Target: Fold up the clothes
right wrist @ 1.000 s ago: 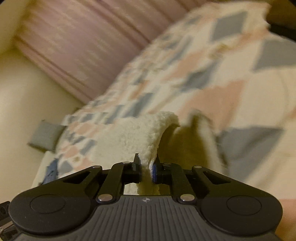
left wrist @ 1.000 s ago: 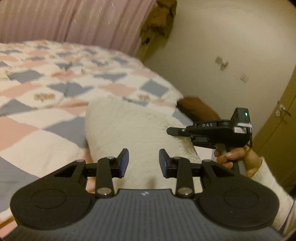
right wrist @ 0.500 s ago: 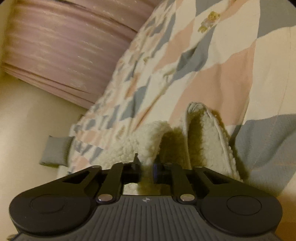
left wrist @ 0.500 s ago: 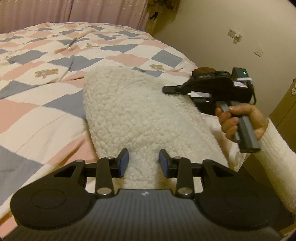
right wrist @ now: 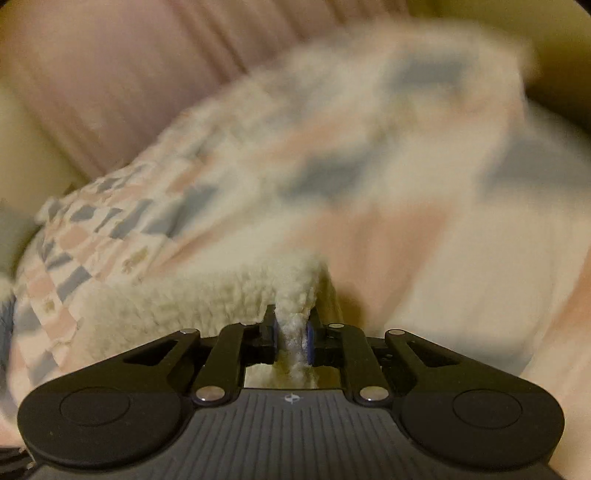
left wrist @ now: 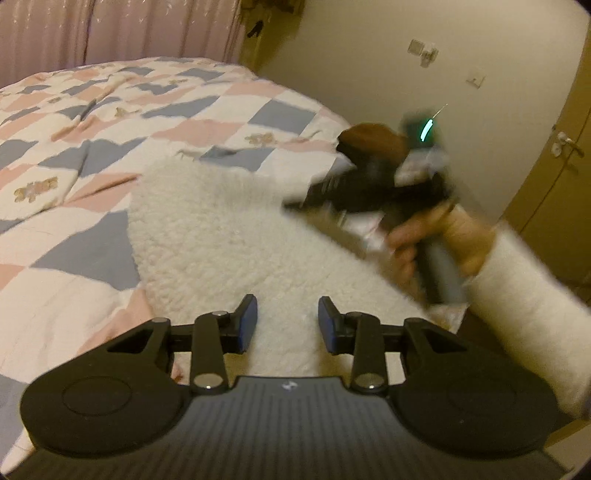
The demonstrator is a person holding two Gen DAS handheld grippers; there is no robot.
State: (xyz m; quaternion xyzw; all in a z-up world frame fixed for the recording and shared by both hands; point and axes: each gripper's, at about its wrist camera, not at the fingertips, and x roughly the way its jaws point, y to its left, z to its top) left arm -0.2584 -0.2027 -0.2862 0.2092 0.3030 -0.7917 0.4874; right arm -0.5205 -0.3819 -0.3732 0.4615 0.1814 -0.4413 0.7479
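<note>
The fingers (left wrist: 247, 323) of the left gripper (left wrist: 287, 323) stood spread apart with nothing between them, hovering just above the near end of a cream fleece garment (left wrist: 236, 240). The fleece showed through the gap and ran away from them across the bed (left wrist: 74, 229), lying on the patchwork quilt (left wrist: 207, 107) of pink, grey-blue and white squares, close to the bed's right edge.

In the right wrist view the right gripper (right wrist: 293, 338) had its fingers (right wrist: 309, 339) clamped on a bunched edge of the same fleece garment (right wrist: 207, 295) — a tuft of pile stuck out between the blue pads and trailed down behind them. From that pinch the fabric spread away to the left as a flat, thick flap, over the quilt (right wrist: 424, 258), which was badly blurred.

The left wrist view also caught the right gripper (left wrist: 373, 188) from outside, blurred, over the fleece's right side near the bed's right edge, held by the person's right hand (left wrist: 424, 240) in a white sleeve — its green light glowed on top. A pink curtain (left wrist: 122, 29) hung beyond the far edge of the bed, and a brown object (left wrist: 373, 140) sat behind the right gripper.
</note>
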